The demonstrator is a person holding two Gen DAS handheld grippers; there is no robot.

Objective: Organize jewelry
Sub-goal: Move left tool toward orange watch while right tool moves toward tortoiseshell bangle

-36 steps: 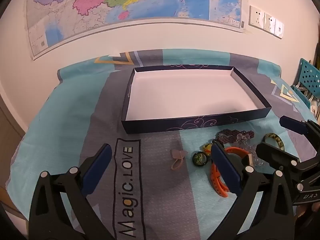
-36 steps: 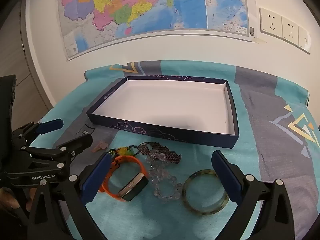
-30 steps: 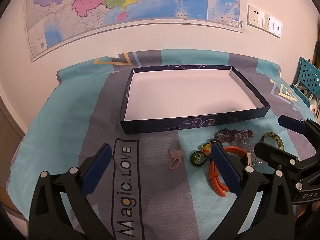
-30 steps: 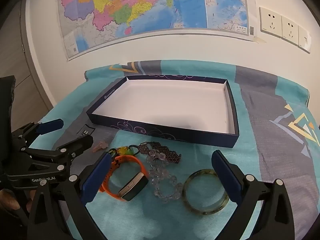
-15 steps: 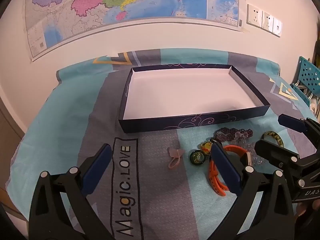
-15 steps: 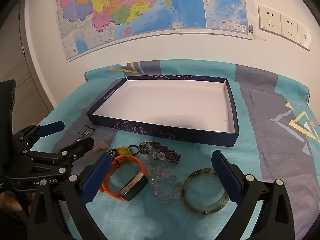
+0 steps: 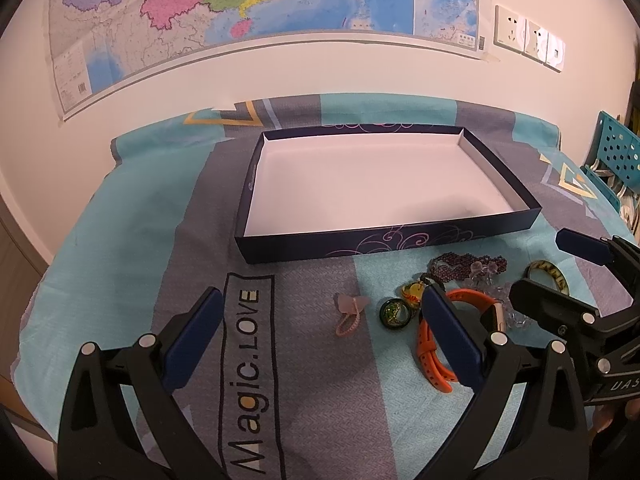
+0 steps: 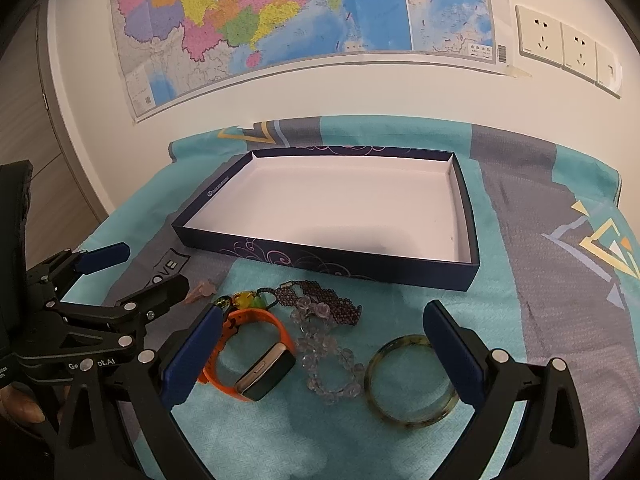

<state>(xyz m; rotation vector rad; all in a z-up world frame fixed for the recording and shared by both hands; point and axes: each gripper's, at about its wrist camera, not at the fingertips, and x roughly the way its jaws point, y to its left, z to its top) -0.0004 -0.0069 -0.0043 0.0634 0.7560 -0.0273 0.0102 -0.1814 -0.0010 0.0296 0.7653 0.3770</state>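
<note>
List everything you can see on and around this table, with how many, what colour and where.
Box: one, navy outside, white inside, mid-cloth, nothing in it.
Watch: one, orange strap, near the box's front.
Clear bead bracelet: one, beside the watch.
Dark beaded band: one, purple-brown, behind the clear beads.
Bangle: one, mottled green, rightmost.
Pendants: two, green and yellow, left of the watch.
Pink ring: one, leftmost.
Tablecloth: one, teal and grey.
Map: one, on wall.
Sockets: three, white.
Left gripper: open, empty.
Right gripper: open, empty.
</note>
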